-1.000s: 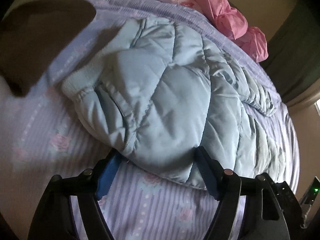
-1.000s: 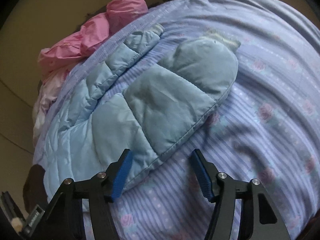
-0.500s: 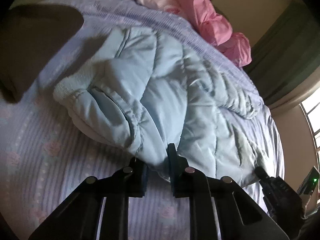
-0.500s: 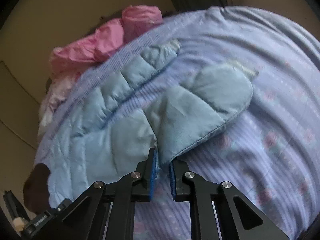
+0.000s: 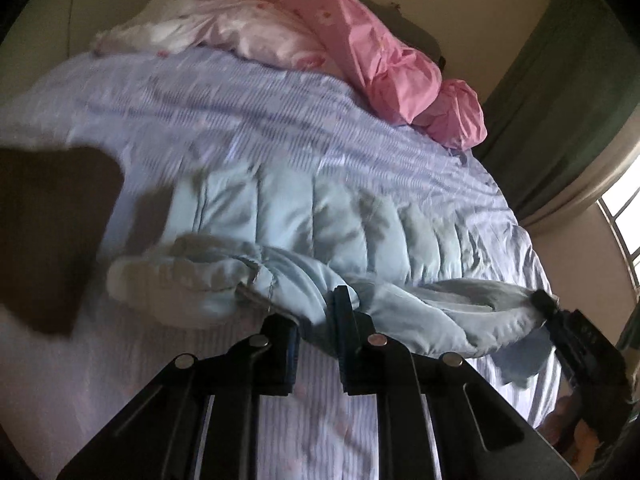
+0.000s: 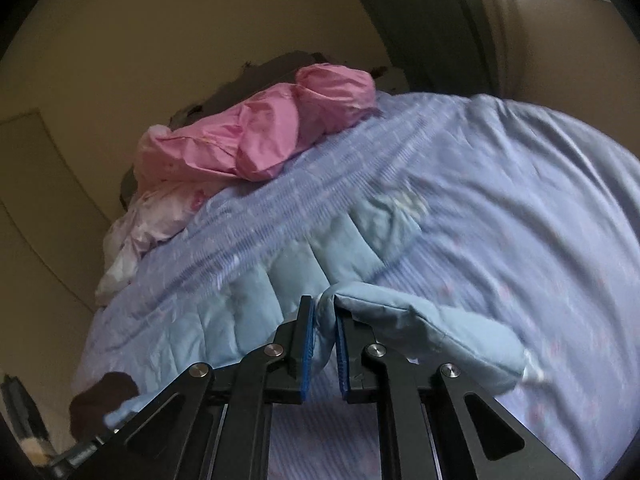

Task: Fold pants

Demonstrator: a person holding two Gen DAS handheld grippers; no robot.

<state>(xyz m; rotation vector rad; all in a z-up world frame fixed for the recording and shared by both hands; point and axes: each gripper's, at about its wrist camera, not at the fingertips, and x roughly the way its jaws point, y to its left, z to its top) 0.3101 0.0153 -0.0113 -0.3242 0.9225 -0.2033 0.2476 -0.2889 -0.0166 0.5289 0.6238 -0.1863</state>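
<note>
A bed covered by a lilac striped sheet with small pink flowers (image 5: 208,120) fills the scene. Light blue quilted padded pants (image 5: 340,224) lie across its middle. A crumpled pink and white floral duvet (image 5: 360,48) is heaped at the far end. A dark brown cloth (image 5: 52,232) lies at the left.

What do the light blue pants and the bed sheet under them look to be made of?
The pants, pinched by the left gripper and the right gripper, look like padded, quilted fabric with a faintly shiny woven shell, probably nylon or polyester: stitched channels puff between seams. The fuzzy pale cuff suggests fleece lining. The sheet looks like thin matte cotton, printed with stripes and roses.
</note>
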